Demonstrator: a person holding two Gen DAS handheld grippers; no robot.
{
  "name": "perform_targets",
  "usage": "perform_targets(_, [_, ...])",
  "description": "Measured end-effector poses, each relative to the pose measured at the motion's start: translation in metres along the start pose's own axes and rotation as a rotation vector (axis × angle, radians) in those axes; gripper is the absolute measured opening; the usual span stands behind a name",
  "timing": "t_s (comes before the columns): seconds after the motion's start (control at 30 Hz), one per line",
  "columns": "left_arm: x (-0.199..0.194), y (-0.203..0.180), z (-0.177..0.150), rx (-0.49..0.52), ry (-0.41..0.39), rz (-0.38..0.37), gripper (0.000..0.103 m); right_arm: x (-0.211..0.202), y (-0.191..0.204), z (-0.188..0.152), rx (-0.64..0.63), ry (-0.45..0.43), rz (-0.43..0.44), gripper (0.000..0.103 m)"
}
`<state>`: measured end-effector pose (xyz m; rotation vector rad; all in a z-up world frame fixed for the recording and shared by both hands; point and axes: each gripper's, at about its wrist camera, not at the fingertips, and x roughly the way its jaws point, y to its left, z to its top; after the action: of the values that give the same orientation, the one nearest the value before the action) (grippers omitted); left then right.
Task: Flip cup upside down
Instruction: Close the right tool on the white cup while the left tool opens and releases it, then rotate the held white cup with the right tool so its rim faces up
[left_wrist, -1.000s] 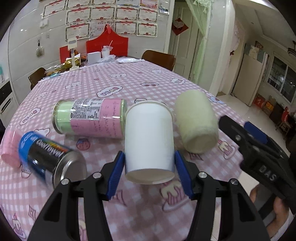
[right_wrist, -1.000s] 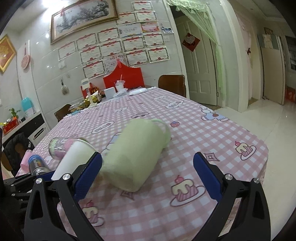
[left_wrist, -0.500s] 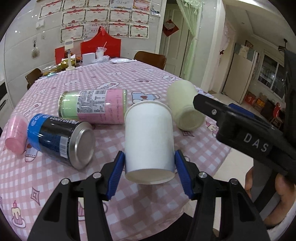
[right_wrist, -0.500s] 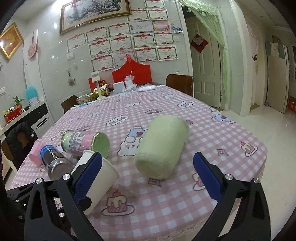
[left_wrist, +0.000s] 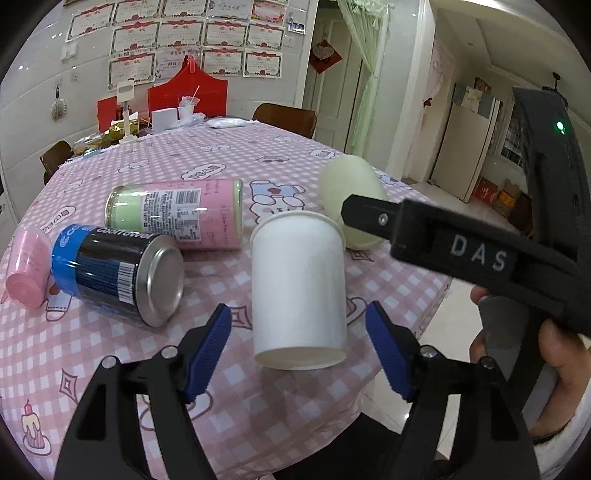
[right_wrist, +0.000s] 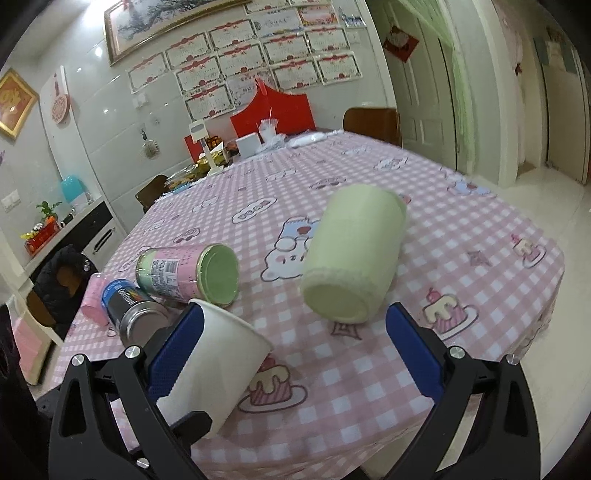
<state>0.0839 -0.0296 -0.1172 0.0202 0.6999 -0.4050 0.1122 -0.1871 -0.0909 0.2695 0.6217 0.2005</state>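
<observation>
Taking the white paper cup (left_wrist: 299, 291) as the landmark and reading the left wrist view from left to right: farthest left of it lies a small pink cup (left_wrist: 27, 266) on its side, then a blue and black can (left_wrist: 110, 273) whose label seems to read "CoolTower", though the letters are bent and I cannot be sure. Behind that, a pink and green tin (left_wrist: 177, 214) carries a barcode and fine print too small to read. The paper cup itself sits between the blue pads of the left gripper (left_wrist: 298, 349), base toward the camera and rim away; the pads stand apart with a gap on each side, so nothing is clamped on it. Whether it rests on the pink checked tablecloth (left_wrist: 258, 398) or hangs just above it I cannot tell. To its right is a pale green fuzzy roll (left_wrist: 351, 192), then the right gripper (right_wrist: 293, 345), marked "DAS", its fingers also spread wide. The cup looks light, thin and easily crushed; a gentle hold on the middle of its wall suits it best.
</observation>
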Motion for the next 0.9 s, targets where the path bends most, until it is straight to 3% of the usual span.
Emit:
perform_targets(0.2, [-0.02,0.017,0.002,-0.033,-0.05,0.015,0.074,0.004,0.001,-0.001,0.056,0.064,0.068,0.095])
perform_targets(0.5, [-0.044,0.056,0.001,-0.149,-0.113,0.113,0.074,0.025,0.01,-0.004,0.133,0.149,0.142,0.095])
perform_targets(0.6, [-0.042,0.063,0.0,-0.165,-0.113,0.154,0.074,0.033,0.009,-0.005,0.165,0.179,0.165,0.095])
perform_targets(0.9, [-0.035,0.07,-0.003,-0.181,-0.096,0.15,0.074,0.045,0.012,-0.006,0.198,0.235,0.221,0.095])
